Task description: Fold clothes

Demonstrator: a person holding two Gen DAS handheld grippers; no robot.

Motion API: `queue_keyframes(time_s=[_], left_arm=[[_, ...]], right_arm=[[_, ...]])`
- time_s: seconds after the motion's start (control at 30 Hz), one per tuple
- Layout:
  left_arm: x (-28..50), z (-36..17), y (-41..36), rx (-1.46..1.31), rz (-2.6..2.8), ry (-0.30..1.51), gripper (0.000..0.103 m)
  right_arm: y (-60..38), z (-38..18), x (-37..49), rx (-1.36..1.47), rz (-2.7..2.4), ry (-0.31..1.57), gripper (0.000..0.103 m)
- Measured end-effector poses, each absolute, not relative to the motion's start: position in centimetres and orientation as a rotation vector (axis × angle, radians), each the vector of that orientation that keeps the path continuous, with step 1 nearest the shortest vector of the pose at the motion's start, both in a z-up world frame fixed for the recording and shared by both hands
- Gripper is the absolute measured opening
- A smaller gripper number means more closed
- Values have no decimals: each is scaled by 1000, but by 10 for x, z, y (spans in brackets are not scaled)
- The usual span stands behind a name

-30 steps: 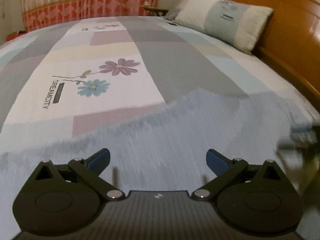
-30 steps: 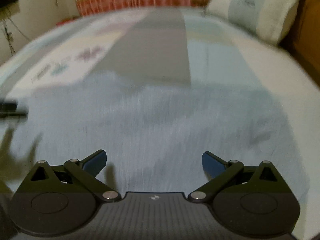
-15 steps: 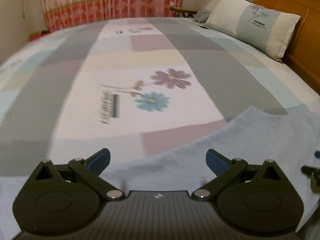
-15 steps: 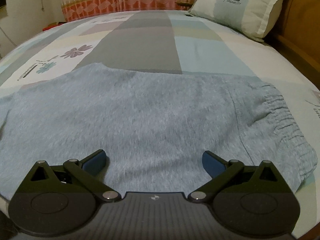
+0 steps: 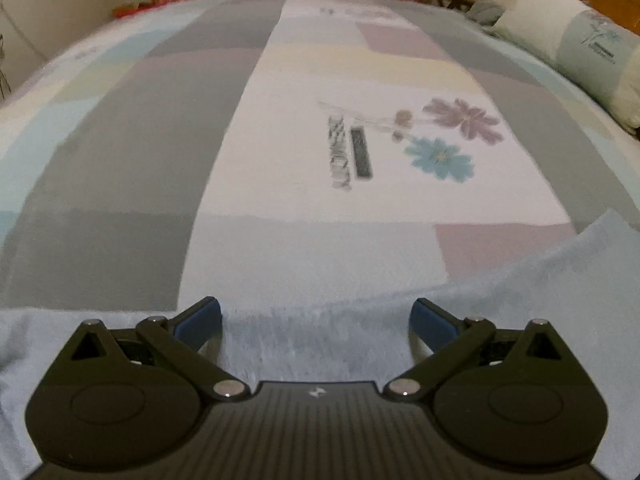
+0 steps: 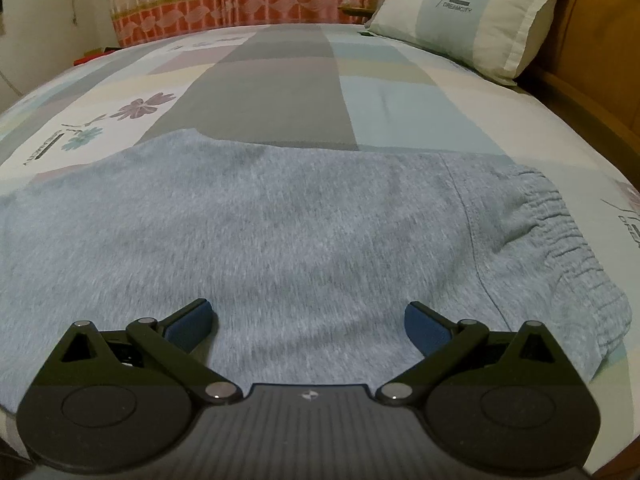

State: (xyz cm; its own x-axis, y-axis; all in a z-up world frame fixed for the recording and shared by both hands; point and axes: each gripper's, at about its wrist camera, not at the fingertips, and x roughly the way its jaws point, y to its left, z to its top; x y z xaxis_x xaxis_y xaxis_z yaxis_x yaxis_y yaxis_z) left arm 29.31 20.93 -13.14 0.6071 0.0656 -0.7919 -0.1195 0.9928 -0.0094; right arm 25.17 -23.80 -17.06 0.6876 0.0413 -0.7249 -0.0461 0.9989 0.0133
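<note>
Early in the fold, by the look of it: light blue garment (image 6: 304, 232) spread flat on the bed (image 6: 400, 96), nothing doubled over yet. Right tongs (image 6: 308, 320) wide apart and empty, low over the cloth's near edge, fabric stretching ahead and to both sides. Left tongs (image 5: 316, 318) likewise spread and gripping nothing, just over the garment's edge (image 5: 320, 332), bare patterned sheet ahead. Next move probably calls for lowering each pair onto an edge, pinching shut on one layer, then lifting together.

Right wrist view alone shows the gathered elastic waistband (image 6: 560, 232), ahead and right of the tongs, and the pillow (image 6: 472, 16) beyond. Left view, blurred, shows only a strip of cloth and a corner rising far right.
</note>
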Motion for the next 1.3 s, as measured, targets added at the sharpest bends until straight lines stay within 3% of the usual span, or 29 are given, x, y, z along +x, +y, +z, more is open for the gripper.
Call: queue_keyframes(time_s=[0.33, 0.63, 1.0, 1.3], left_arm=[[239, -115, 119, 83, -233, 907, 101], [289, -144, 53, -55, -431, 926, 101], [344, -133, 70, 6, -269, 911, 101], [273, -70, 87, 356, -273, 896, 102]], right_arm=[[-237, -174, 247, -11, 47, 774, 103], [-238, -175, 247, -7, 53, 772, 103], [-239, -177, 245, -8, 62, 756, 103], [-239, -174, 247, -12, 70, 778, 103]])
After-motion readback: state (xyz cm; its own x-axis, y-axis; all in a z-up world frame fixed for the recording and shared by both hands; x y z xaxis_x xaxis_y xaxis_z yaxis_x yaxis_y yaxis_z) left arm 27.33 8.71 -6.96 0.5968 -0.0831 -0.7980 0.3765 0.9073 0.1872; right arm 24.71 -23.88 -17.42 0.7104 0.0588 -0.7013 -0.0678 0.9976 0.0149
